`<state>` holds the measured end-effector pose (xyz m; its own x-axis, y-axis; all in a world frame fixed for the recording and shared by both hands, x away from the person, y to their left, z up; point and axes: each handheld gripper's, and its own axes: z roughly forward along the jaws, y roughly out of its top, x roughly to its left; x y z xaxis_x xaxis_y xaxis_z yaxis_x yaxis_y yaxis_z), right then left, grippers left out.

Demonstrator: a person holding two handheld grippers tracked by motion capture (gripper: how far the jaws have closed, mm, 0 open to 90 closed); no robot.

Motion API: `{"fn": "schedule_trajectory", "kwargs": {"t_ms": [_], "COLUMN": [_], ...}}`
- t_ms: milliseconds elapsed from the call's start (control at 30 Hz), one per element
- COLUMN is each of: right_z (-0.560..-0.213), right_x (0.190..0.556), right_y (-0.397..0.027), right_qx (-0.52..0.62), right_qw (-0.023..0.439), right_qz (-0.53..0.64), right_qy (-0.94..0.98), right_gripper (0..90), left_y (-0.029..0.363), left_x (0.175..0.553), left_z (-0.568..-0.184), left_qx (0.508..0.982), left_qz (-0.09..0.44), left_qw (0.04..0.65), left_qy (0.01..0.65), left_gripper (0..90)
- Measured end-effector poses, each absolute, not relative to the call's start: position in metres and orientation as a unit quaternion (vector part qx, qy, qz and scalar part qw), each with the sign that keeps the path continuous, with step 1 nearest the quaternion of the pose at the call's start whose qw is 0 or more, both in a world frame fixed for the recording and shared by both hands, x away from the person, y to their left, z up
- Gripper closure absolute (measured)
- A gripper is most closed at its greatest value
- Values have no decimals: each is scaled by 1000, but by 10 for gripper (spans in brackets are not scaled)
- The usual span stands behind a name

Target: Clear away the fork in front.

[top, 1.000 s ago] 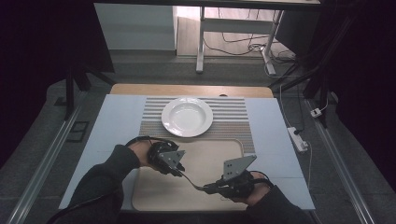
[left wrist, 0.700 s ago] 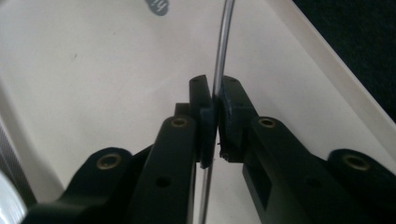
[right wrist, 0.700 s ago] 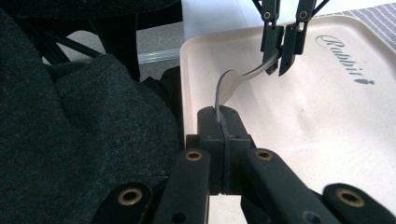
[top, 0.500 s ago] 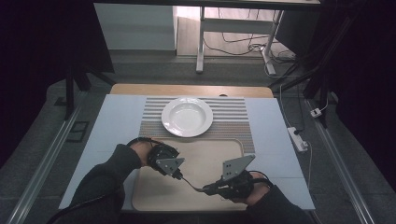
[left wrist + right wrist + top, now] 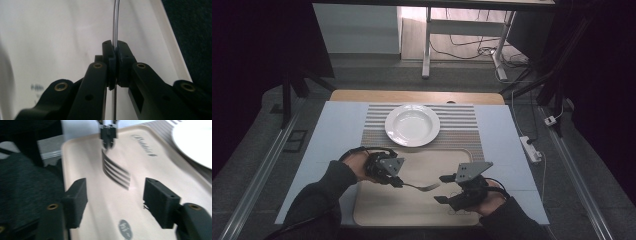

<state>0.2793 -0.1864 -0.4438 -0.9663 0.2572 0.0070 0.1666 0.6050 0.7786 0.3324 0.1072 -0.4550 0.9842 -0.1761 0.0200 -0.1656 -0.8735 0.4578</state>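
Observation:
A metal fork [image 5: 419, 187] hangs just over the beige tray [image 5: 377, 210], tines pointing right. My left gripper [image 5: 398, 183] is shut on its handle; in the left gripper view the thin handle [image 5: 115, 25] is pinched between the pads of this gripper [image 5: 115, 62]. My right gripper [image 5: 442, 189] faces the tines from the right, and its jaws have just been opening. In the right gripper view the tines [image 5: 116, 172] lie ahead of the spread right gripper [image 5: 115, 202], touched by neither pad, with the left gripper [image 5: 108, 135] beyond them.
A white deep plate [image 5: 412, 124] sits on a striped placemat [image 5: 462, 127] behind the tray, on a pale blue cover over the table. A white power strip [image 5: 531, 149] lies off the table's right edge. The plate's rim [image 5: 195, 142] is at the upper right of the right gripper view.
The right gripper's jaws have spread apart and let go of the fork's tine end. The left gripper keeps its hold on the handle, and neither hand has shifted much.

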Motion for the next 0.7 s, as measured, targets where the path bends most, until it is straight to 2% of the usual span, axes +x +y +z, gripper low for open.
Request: {"fn": "schedule_trajectory", "kwargs": {"t_ms": [333,700], "right_z": [-444,-444], "right_x": [281,276], "right_y": [-194,-213], "right_qx": [173,216], "right_qw": [78,118], "right_qz": [414,399], "right_qy": [890,883], "right_gripper": [235,203], "left_y": [121,137], "left_x": [328,324], "left_z": [-459,-467], "left_qx": [970,953], "left_qz": [-15,-22], "left_qw": [237,235], "left_qy": [57,189], "left_gripper": [866,867]}}
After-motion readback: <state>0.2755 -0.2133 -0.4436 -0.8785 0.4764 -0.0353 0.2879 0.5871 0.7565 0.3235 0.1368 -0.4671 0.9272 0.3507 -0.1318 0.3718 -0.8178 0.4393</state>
